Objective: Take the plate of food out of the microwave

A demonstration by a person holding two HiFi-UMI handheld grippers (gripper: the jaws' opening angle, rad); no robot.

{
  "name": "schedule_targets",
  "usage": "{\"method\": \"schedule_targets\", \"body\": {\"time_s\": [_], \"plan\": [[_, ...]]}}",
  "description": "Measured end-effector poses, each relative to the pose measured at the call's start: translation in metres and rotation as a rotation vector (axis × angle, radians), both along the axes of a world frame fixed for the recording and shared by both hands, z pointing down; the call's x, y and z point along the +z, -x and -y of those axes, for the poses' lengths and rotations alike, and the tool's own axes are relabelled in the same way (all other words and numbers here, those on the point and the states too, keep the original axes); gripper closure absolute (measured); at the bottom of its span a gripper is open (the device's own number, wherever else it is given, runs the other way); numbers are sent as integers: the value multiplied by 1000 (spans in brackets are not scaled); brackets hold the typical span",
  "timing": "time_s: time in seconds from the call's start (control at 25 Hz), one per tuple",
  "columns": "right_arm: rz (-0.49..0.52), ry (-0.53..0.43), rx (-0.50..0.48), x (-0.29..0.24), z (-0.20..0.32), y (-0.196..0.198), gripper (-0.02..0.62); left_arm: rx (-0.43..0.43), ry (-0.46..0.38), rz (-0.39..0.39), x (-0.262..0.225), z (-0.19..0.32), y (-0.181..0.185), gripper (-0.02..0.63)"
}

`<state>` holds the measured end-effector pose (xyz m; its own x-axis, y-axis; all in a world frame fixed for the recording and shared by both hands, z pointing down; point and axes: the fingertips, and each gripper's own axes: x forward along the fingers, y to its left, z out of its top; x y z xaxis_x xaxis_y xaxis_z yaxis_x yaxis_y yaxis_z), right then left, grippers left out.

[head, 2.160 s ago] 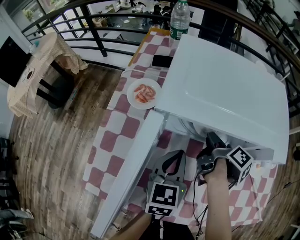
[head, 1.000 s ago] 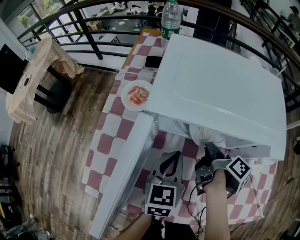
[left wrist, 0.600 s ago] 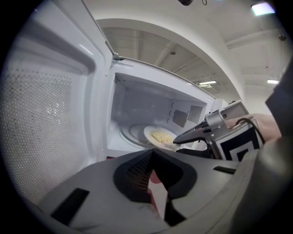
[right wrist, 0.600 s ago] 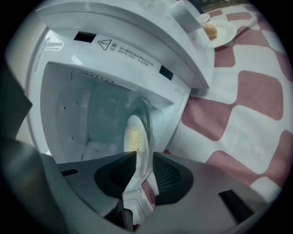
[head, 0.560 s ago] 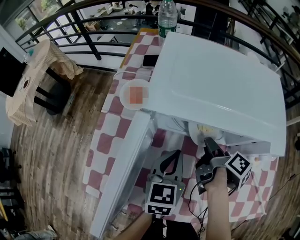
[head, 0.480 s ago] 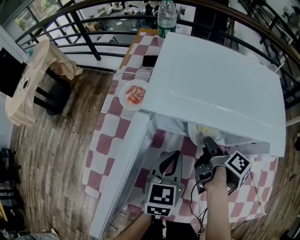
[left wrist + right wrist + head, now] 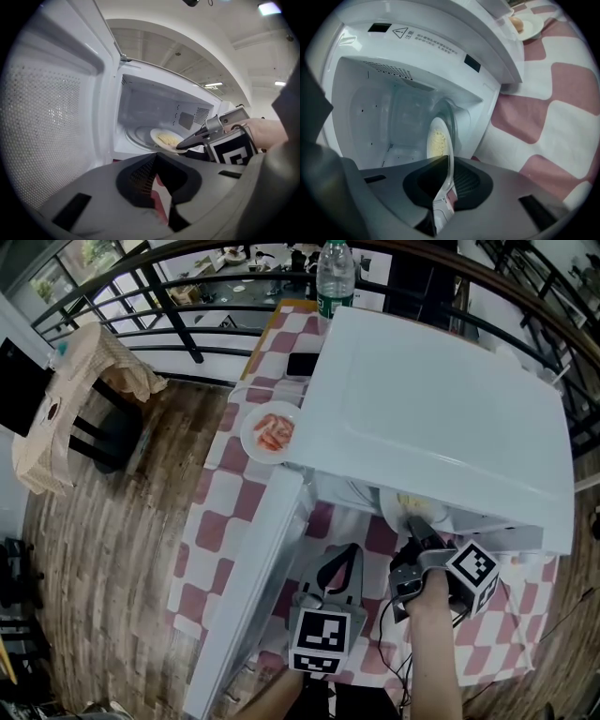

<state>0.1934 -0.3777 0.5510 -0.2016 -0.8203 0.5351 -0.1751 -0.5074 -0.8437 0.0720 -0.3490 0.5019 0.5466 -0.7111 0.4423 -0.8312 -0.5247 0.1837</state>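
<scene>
The white microwave (image 7: 441,409) stands on the checked table with its door (image 7: 253,587) swung open to the left. Inside, a white plate of yellow food (image 7: 398,507) shows at the oven's mouth. My right gripper (image 7: 417,526) reaches into the opening; its jaws have just been closing and are now shut on the plate's near rim. The right gripper view shows the plate (image 7: 438,140) edge-on between the pads of that gripper (image 7: 447,176). In the left gripper view the plate (image 7: 166,139) sits on the glass turntable. My left gripper (image 7: 345,554) hangs before the door, shut and empty.
A second plate with pink food (image 7: 272,430) lies on the tablecloth (image 7: 225,512) left of the microwave. A dark phone (image 7: 305,364) and a water bottle (image 7: 335,282) stand behind it. A black railing runs along the table's far side; wooden floor lies to the left.
Since the earliest frame the plate's edge has come into sight at the oven's mouth, with the right gripper at its rim. The left gripper has kept still.
</scene>
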Motion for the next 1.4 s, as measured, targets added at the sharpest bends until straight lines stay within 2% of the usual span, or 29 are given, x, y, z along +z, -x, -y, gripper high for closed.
{"method": "schedule_targets", "body": {"time_s": [0.52, 0.96, 1.4], "plan": [[22, -19, 19, 0, -19, -7, 578, 17, 5, -6, 1, -7, -7, 591], [57, -87, 22, -7, -39, -11, 578, 14, 5, -8, -1, -18, -11, 592], [44, -89, 33, -22, -81, -20, 578, 33, 0, -37, -16, -30, -19, 591]]}}
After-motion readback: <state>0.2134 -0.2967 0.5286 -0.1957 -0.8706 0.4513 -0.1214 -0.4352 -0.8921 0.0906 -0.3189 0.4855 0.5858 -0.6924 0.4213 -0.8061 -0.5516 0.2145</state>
